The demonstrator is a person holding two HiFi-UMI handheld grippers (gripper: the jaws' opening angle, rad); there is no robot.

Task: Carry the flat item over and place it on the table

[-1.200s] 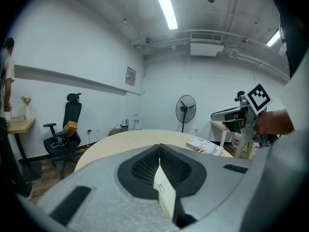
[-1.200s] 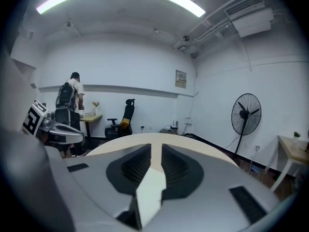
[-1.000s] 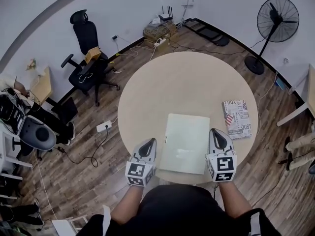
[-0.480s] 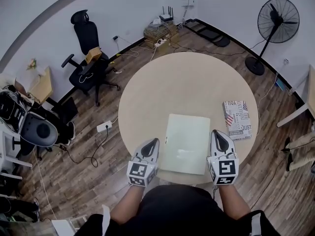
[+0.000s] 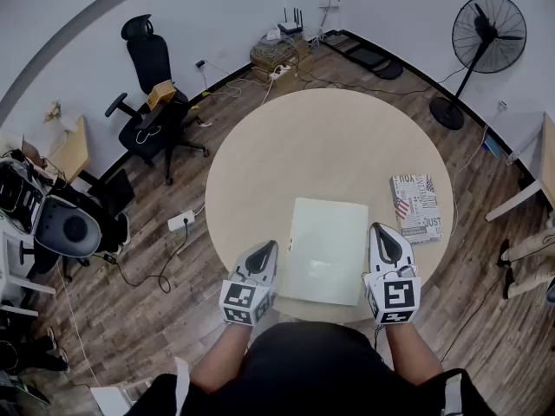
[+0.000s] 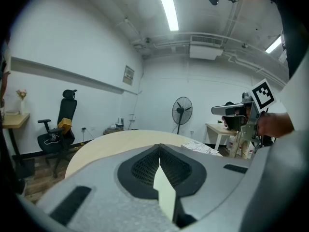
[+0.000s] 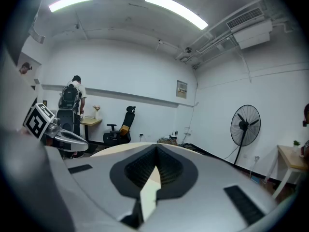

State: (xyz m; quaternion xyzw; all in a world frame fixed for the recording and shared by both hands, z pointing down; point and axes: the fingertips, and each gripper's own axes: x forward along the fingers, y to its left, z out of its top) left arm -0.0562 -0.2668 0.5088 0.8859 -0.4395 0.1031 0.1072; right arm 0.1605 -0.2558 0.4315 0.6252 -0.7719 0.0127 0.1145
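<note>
A flat pale greenish-white panel (image 5: 325, 250) lies level over the near part of the round beige table (image 5: 321, 137), and its near edge reaches past the table's rim. Whether it rests on the top or hovers above it I cannot tell. My left gripper (image 5: 263, 258) is shut on the panel's left edge; a pale sliver of the panel (image 6: 164, 192) shows between its jaws. My right gripper (image 5: 384, 239) is shut on the right edge, with the same pale sliver (image 7: 149, 190) pinched between its jaws.
A printed magazine (image 5: 415, 206) lies on the table just right of the panel. Around the table stand a black office chair (image 5: 152, 102), a pedestal fan (image 5: 487, 33), cables and boxes (image 5: 279, 55) by the far wall, and desks with equipment at the left.
Both grippers and the panel stay almost where they were; only the head view has shifted slightly.
</note>
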